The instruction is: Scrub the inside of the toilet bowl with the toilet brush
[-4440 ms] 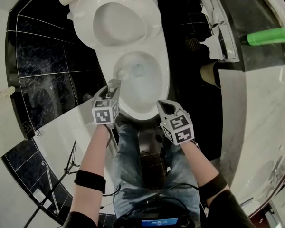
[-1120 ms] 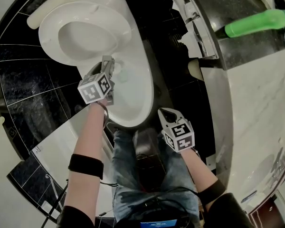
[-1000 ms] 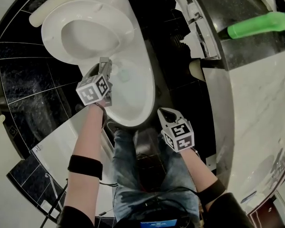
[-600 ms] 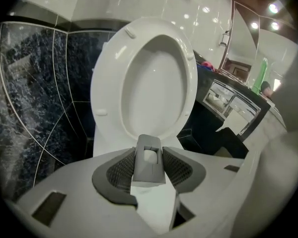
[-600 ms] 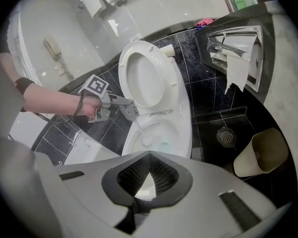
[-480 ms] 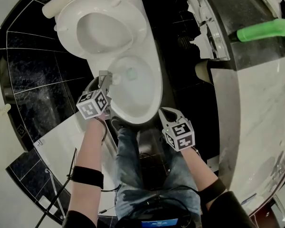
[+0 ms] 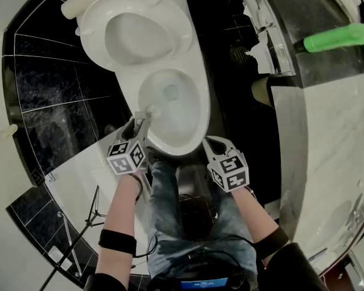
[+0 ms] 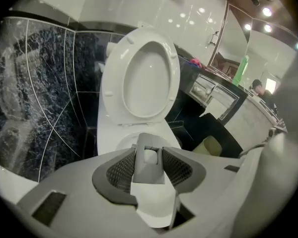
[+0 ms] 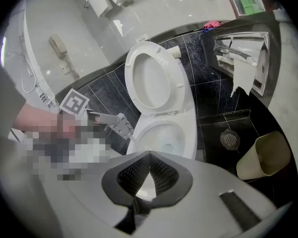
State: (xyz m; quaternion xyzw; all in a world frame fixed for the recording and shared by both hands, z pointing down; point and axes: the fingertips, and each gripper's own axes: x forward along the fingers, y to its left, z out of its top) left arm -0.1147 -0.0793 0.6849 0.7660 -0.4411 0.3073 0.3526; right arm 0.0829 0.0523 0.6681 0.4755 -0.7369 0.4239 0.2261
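Observation:
The white toilet stands with seat and lid [image 7: 103,17] raised. Its bowl [image 7: 191,123] holds a little water at the drain. My left gripper [image 7: 141,120] hovers at the bowl's near left rim, shut on the grey handle of the toilet brush [image 8: 149,156]. The brush's white end [image 7: 151,110] pokes just over the rim; in the right gripper view a thin shaft [image 9: 132,137] runs from the left gripper [image 9: 120,125] to the bowl edge. My right gripper [image 7: 211,142] hangs off the bowl's near right rim, shut with nothing between its pads [image 9: 161,172].
A beige waste bin [image 9: 265,155] and a floor drain [image 9: 229,139] lie right of the toilet on the black tile. A toilet-paper holder [image 7: 264,35] hangs from the vanity side. A green bottle [image 7: 337,38] lies on the marble counter. The person's legs are in front of the bowl.
My left gripper has pulled back with the brush from the bowl's far left side to its near left rim. The right gripper has stayed in place.

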